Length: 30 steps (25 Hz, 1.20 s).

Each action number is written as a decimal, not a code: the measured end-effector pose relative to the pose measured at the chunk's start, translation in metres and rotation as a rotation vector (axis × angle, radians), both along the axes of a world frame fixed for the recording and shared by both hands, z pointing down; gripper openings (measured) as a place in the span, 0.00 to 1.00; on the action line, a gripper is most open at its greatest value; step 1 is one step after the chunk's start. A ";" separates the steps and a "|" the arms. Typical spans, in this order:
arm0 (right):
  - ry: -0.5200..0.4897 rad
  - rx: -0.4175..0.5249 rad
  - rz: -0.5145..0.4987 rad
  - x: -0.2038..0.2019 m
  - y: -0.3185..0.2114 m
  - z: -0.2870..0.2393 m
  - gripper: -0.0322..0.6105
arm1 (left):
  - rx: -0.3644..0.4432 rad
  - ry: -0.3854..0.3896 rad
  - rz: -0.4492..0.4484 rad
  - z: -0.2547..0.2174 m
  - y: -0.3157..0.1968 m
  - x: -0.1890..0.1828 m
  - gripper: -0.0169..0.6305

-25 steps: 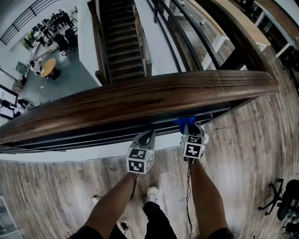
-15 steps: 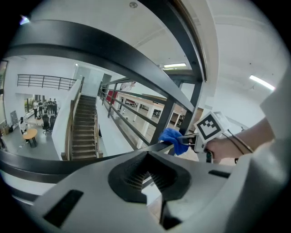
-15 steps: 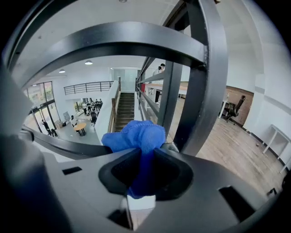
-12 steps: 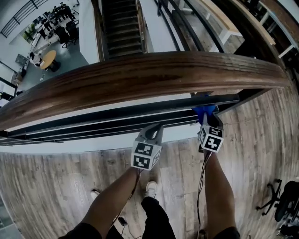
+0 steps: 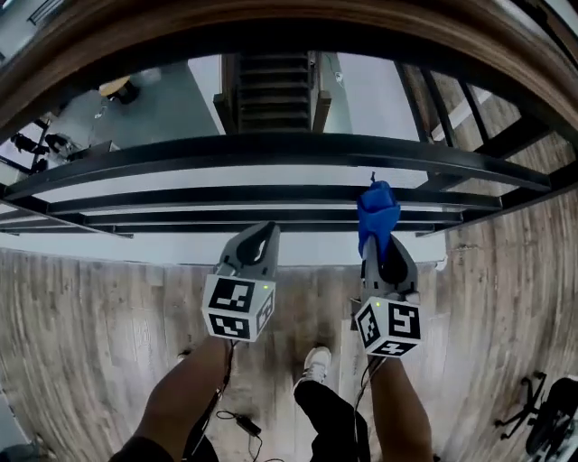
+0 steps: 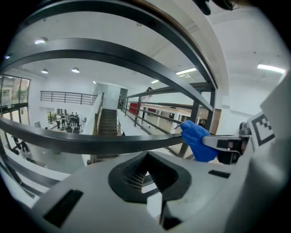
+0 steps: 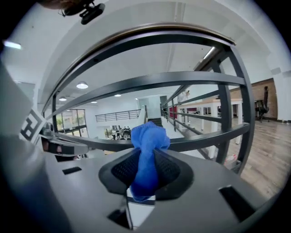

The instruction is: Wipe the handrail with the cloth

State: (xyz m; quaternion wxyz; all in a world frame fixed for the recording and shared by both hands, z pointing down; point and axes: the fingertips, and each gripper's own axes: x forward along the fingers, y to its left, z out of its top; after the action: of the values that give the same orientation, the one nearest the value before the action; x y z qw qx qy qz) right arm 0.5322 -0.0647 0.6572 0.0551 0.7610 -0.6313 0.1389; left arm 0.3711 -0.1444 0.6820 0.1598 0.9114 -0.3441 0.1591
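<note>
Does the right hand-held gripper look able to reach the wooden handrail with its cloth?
Probably yes: the right hand-held gripper, shut on the cloth, sits below the handrail, this side of the dark bars, with nothing blocking above.

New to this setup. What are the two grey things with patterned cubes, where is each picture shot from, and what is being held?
There is no robot here. A person stands at a railing with a hand-held two-jaw gripper in each hand. The head view looks steeply down from the person's head. It shows the left gripper, the right gripper and the wooden floor below. The wooden handrail arches across the top, with dark metal rails under it. The other two pictures come from cameras on the grippers, looking along their jaws. The right gripper is shut on a blue cloth. The left is shut and empty.
</note>
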 end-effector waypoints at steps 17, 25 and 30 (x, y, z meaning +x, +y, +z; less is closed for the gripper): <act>0.013 0.118 -0.438 -0.474 -0.173 0.138 0.19 | 0.210 -0.016 -0.431 0.119 -0.141 -0.452 0.03; 0.060 0.142 -0.598 -0.642 -0.246 0.142 0.19 | 0.286 -0.002 -0.498 0.113 -0.178 -0.557 0.03; 0.001 0.053 -0.551 -0.680 -0.275 0.159 0.19 | 0.272 -0.004 -0.548 0.114 -0.178 -0.621 0.03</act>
State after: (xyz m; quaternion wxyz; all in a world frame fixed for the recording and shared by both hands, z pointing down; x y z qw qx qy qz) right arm -0.1480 -0.3394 0.8158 0.0710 0.5618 -0.8179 0.1018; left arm -0.2503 -0.3226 0.7959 0.0724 0.7975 -0.5955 0.0642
